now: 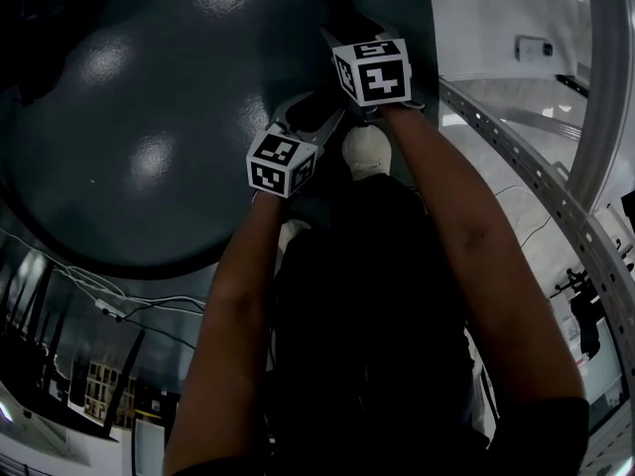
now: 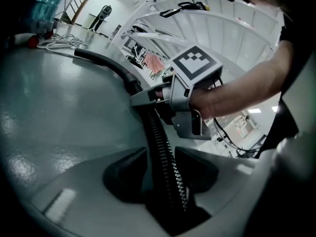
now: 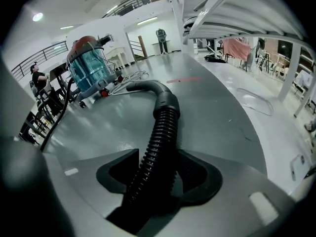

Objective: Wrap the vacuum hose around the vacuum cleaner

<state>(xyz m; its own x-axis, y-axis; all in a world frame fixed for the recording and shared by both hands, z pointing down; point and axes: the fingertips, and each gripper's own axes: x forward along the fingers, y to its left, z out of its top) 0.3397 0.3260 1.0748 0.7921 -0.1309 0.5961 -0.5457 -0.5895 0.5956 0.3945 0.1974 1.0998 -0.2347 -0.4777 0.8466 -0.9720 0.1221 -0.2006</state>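
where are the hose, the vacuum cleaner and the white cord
hose [image 3: 157, 149], right gripper view, on its black ribbed stretch
vacuum cleaner [image 3: 90, 68], right gripper view, on its clear blue canister
white cord [image 2: 54, 44], left gripper view, on the loops lying on the floor

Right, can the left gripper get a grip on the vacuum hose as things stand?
Probably yes. The vacuum hose runs right between the left gripper's open jaws, with nothing else between them. The right gripper straddles the hose further along, clear of that spot.
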